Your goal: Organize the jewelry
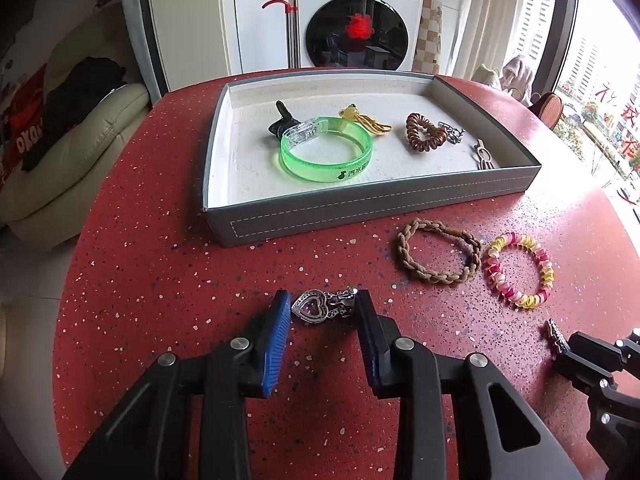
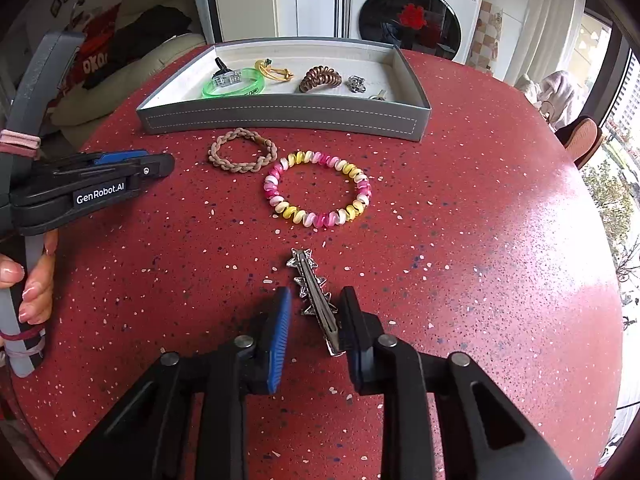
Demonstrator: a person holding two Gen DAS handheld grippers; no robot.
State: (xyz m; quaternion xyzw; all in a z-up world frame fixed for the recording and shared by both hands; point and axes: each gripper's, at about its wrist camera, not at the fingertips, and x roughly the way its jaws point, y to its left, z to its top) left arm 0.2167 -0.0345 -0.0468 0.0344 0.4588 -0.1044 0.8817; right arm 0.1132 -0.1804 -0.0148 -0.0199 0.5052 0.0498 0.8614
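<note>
Left wrist view: the left gripper (image 1: 322, 300) is clamped on the silver heart charm (image 1: 310, 309). The blue pad meets the heart's edge on one side, and the opposite finger bears on the clasp end. The charm lies on the red speckled table (image 1: 160, 240), not lifted, well short of the grey tray (image 1: 360, 204).

Handling judgement: small, light, rigid metal with a set purple stone. It looks lumpy and jointed between heart and clasp, so it may pivot or fold in the grip. I would rather hold it across the heart body than on the clasp. Firm pressure is fine; the hazard I see is slipping, not breakage.

Right wrist view: the right gripper (image 2: 316, 292) is not clenched yet. The silver hair clip (image 2: 316, 300) lies slantwise between its fingers, resting against the right finger, and a gap shows at the blue pad. The clip is flat on the table, near the front edge.

Handling judgement: thin, stiff and low-lying, with spiky ornaments along one side. It is likely slick on its flat bar. I expect it to swing straight as the fingers meet it. Mid-length across the bar is the best hold, with the pads kept low to the table.

Further out, between the grippers and the tray, lie a brown braided band (image 1: 401, 250) and a pink-and-yellow spiral band (image 1: 490, 272), almost touching. Both look soft, springy and forgiving; I would pinch one side of the ring.
</note>
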